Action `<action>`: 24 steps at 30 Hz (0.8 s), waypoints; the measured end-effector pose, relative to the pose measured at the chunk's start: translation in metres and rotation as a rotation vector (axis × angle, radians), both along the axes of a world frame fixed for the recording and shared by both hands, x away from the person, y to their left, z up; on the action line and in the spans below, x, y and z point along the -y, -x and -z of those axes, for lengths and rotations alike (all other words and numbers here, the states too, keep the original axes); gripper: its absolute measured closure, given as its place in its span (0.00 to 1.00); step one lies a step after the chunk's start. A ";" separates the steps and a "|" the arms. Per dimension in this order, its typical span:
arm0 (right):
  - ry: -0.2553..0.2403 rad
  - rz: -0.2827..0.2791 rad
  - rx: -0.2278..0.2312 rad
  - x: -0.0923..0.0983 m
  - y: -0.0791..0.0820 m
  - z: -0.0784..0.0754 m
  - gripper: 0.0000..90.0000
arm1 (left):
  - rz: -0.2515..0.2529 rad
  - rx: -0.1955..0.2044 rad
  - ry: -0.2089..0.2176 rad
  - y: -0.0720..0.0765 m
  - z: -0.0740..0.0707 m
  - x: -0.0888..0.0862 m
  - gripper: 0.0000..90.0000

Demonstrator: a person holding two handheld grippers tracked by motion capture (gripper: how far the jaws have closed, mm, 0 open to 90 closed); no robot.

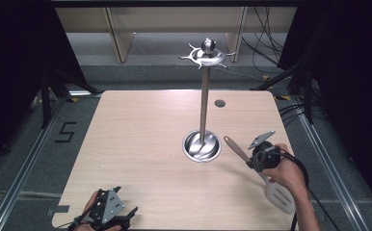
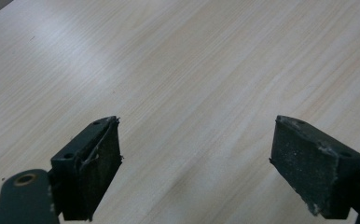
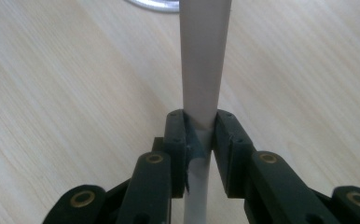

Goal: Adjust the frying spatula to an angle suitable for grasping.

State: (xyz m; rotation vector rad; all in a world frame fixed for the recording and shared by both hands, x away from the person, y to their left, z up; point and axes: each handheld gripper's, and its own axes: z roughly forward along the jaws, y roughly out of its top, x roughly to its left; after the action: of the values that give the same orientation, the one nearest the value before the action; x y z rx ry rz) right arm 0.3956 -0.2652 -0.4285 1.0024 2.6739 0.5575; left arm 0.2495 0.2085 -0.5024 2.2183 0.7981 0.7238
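Spatula point(image 1: 273, 185) handle sits pinched between the jaws of the right gripper point(image 1: 257, 161), which are closed tight on the pale shaft; in the right gripper view the handle point(image 3: 201, 60) runs straight up from between the pads toward the rim of the steel base point(image 3: 157, 4). From the high view the spatula slants across the near right part of the table point(image 1: 140, 144), its slotted white blade toward the near right edge under the person's hand, its handle tip pointing far and left toward the stand point(image 1: 204, 96). Whether the blade is lifted off the wood or touches it I cannot tell. The stand rises from a round dish-like base point(image 1: 201, 146) just left of the gripper, and its crown of hooks point(image 1: 207, 57) at the top carries nothing. The left gripper point(image 1: 109, 214) rests at the near left edge, well apart from the rest; in the left gripper view its jaws stand wide apart with bare wood between them and nothing held. As a judgement, the work looks like hanging the spatula on a hook: the grasp is done, while the lift up to the crown, the lining-up of the handle end with a hook and the release are all left. The hooks are thin and high, so that part likely needs the most care.
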 end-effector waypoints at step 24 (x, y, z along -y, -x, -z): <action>-0.227 -0.020 0.206 0.017 0.012 -0.040 0.85 | 0.012 -0.017 -0.043 0.000 -0.002 -0.002 0.17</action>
State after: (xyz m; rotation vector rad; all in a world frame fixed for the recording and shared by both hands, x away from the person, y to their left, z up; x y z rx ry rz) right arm 0.3833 -0.2826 -0.3881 0.9174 2.4814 0.9317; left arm 0.2495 0.2103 -0.5002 2.2686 0.7844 0.7233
